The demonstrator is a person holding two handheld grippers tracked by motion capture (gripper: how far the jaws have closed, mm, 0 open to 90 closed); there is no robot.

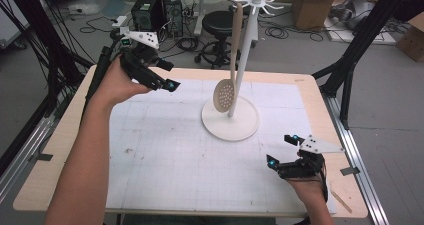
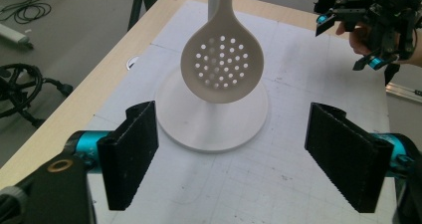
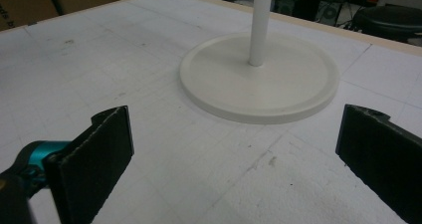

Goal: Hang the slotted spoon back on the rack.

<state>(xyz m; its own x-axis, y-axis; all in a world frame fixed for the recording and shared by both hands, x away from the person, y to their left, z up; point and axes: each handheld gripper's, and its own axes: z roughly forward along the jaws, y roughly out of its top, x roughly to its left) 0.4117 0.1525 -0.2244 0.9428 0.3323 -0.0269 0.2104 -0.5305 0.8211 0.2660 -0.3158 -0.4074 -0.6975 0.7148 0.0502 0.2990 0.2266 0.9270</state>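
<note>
Scene: a table (image 1: 65, 135) with a light wooden rim, most of its top covered by a white gridded mat (image 1: 175, 155).
Slotted spoon: a cream slotted spoon (image 1: 226, 95) hangs by its handle from a hook at the top of the stand, centre of the high view; its perforated bowl hangs low, just above the base disc and just beside the pole. In the left gripper view the bowl (image 2: 222, 64) sits at upper centre, holes facing the camera.
Stand: a white hook stand (image 1: 245, 50) rises from a round base disc (image 1: 235, 127) at the centre of the mat; its ring of hooks reaches the top edge of the high view. In the right gripper view the disc (image 3: 278, 92) and lower pole fill the upper centre.
Left gripper: the left gripper (image 1: 167, 75) sits at upper left of the high view, held above the mat's far left corner, pointing toward the spoon and apart from it.
Left jaws: apart, nothing between the pads; the spoon bowl shows beyond the gap in the left gripper view.
Right gripper: the right gripper (image 1: 281, 149) sits at lower right of the high view, low over the mat, well apart from the stand.
Right jaws: wide apart, bare mat between them.
Surroundings: a black stool (image 1: 220, 25), cables and cardboard boxes on the floor beyond the table.
</note>
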